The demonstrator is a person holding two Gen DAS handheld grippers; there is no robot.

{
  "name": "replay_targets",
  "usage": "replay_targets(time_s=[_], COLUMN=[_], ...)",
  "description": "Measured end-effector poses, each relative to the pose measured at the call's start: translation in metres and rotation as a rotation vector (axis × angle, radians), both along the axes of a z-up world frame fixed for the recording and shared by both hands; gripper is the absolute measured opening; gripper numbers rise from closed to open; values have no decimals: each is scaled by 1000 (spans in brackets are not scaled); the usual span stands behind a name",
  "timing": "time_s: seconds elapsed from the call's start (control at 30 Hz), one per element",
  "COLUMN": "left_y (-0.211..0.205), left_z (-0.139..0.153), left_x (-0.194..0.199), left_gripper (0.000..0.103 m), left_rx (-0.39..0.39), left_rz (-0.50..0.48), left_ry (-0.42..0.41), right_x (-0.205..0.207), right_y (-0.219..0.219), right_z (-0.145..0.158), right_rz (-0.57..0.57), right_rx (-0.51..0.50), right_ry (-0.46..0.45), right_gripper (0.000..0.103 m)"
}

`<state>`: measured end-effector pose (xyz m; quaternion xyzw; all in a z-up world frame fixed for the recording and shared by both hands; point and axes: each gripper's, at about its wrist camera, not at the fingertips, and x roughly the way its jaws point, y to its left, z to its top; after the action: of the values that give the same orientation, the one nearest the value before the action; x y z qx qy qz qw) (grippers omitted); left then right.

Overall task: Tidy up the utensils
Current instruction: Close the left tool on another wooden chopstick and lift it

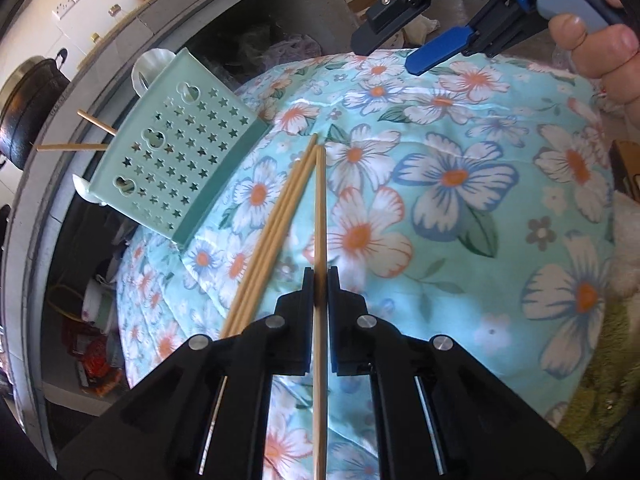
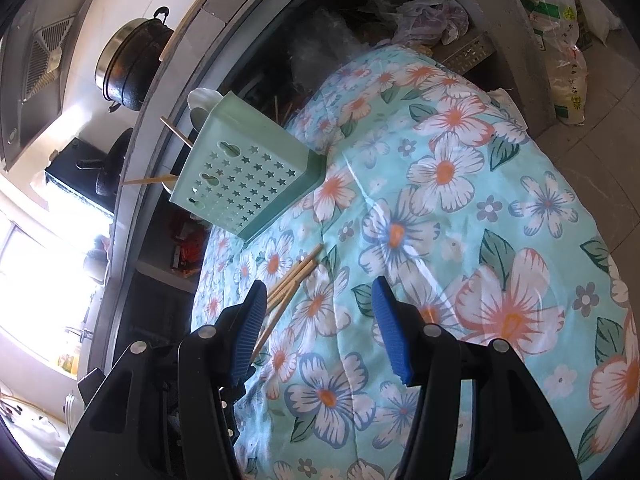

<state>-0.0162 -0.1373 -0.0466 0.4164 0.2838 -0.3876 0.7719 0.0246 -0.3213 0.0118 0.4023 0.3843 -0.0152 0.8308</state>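
Nearest my left camera, the left gripper (image 1: 321, 280) has its jaws clamped tight on a single chopstick (image 1: 320, 208), which runs straight away from me between the pads, its far tip over the flowered quilt (image 1: 460, 240). Just to its left lie three more chopsticks (image 1: 272, 240), fanned loosely on the quilt, their far ends close to the held one's tip; I cannot tell whether they touch it. So I judge the step in hand as carrying one stick away from the pile toward the holder.

Farther off and to the left, the mint-green utensil holder (image 1: 176, 152) lies tipped on its side at the quilt's edge, its star-punched face up. Two chopstick ends (image 1: 74, 146) poke out of its far-left end, so some seem already loaded.

At the far right, my right gripper (image 2: 320, 330) hangs above the quilt with its blue pads apart and nothing between them; a hand (image 1: 592, 52) holds its grip.

The next move, as I see it, calls for swinging the held stick left and lining it up with the holder's mouth, which faces away from both cameras, then sliding it in lengthwise without nudging the holder off the quilt.
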Motion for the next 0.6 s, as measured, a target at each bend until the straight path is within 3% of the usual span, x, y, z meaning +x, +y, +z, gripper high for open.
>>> replay_targets(time_s=[0.17,0.43,0.6], left_y=[4,8,5], left_z=[0,11,16], left_x=[-3,7,21], left_gripper=[8,22,23], left_rx=[-22,-101,-143], left_rz=[-10,8,27], left_ry=[53,171,217], right_x=[-1,-2,-2], right_y=[0,-1,-1], right_z=[1,1,2], right_rz=[0,-1,-2], right_rx=[1,6,8], right_ry=[-1,-3,-6], right_gripper=[54,54,54])
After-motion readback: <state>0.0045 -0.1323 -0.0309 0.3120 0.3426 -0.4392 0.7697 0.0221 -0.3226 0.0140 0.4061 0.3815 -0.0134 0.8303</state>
